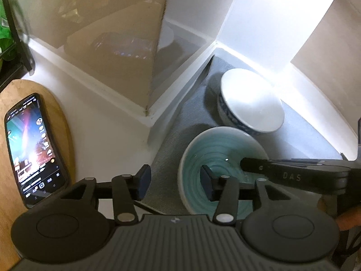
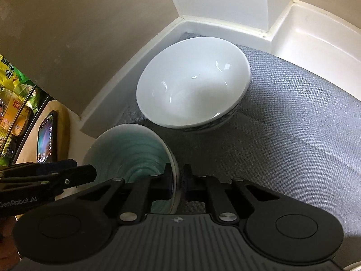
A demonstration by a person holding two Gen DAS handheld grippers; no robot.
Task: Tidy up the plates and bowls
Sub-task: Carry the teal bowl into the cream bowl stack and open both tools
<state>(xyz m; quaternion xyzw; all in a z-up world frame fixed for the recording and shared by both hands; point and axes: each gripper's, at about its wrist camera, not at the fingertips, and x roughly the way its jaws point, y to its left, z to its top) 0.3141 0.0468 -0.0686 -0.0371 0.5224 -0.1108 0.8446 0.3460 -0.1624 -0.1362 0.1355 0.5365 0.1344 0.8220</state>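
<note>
Grey woven cloth (image 2: 293, 117) covers the counter where both bowls sit, in a corner against white wall trim. We hold the teal bowl (image 2: 135, 149) by its right rim with our right gripper (image 2: 178, 180): the jaws are pinched narrow on the rim, one pad inside and one outside, and the bowl looks tipped up on that side. Our left gripper (image 1: 176, 180) stands about half wide with nothing between its pads; its right finger hangs over the inside of the teal bowl (image 1: 203, 149), its left finger over the cloth (image 1: 171, 149) just beside the rim, and neither presses on the bowl. The white bowl (image 2: 191, 83), blue-patterned on the outside, stands upright on the cloth just behind the teal one, close to it but apart. To the left, off the cloth, a phone (image 1: 33, 146) with a lit screen lies on a wooden board (image 1: 9, 180).
</note>
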